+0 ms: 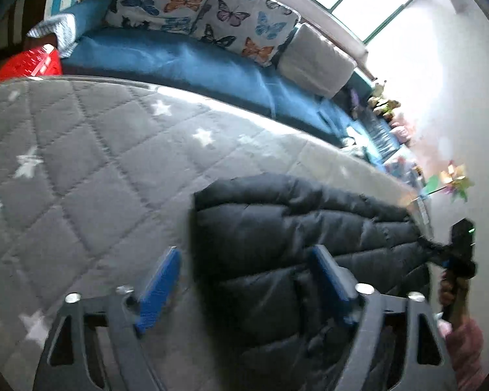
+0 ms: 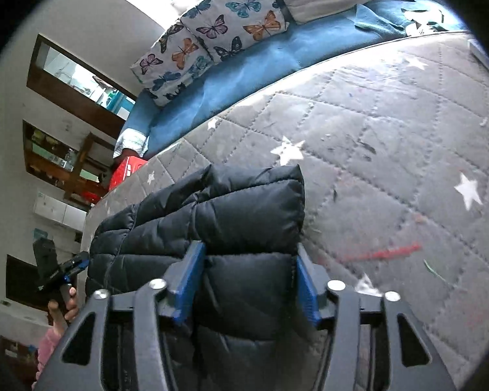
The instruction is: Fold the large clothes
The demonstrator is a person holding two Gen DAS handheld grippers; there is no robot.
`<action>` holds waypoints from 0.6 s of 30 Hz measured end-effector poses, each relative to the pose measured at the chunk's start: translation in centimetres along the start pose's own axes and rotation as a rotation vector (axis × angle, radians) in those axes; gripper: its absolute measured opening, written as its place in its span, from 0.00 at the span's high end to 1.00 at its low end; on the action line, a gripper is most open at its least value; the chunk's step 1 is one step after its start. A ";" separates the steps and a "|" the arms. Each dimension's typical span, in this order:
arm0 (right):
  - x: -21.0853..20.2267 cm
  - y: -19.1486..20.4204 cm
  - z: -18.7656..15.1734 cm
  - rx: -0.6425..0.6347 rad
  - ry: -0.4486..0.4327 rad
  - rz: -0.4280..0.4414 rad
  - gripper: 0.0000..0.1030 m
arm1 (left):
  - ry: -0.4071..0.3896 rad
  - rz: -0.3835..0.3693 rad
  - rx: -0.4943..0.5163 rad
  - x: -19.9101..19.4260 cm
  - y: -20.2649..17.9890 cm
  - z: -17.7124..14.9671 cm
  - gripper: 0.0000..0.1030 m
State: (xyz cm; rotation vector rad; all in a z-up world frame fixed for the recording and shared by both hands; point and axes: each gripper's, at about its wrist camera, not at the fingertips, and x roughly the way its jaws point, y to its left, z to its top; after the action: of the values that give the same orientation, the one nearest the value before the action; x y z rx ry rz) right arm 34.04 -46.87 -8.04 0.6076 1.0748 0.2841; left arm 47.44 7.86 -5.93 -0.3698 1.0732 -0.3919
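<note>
A black quilted puffer jacket (image 1: 296,238) lies folded into a thick block on a grey star-patterned quilted mattress (image 1: 81,150). My left gripper (image 1: 244,280) is open; its blue fingers (image 1: 159,286) straddle the jacket's left edge, one over the mattress and one over the jacket. In the right wrist view the jacket (image 2: 231,208) lies on the mattress (image 2: 391,137). My right gripper (image 2: 247,277) is open, its blue fingers (image 2: 189,280) on either side of a jacket fold. The right gripper (image 1: 459,254) shows at the left view's right edge, the left gripper (image 2: 58,270) at the right view's left edge.
Behind the mattress runs a blue seat (image 1: 185,65) with butterfly cushions (image 1: 212,9) and a grey cushion (image 1: 316,58) under a window. A red basket (image 1: 29,63) stands at the mattress's far end. A colourful pinwheel (image 1: 453,182) and shelves (image 2: 58,159) stand by the walls.
</note>
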 end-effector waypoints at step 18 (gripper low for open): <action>-13.2 9.4 -4.4 -0.118 -0.234 0.107 0.83 | -0.234 -0.112 0.069 -14.2 -10.4 -2.5 0.88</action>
State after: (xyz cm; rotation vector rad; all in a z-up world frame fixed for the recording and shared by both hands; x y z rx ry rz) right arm 24.73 -44.47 5.70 0.5779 0.7967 0.3582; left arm 37.83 5.37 8.82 -0.4047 0.8113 -0.4717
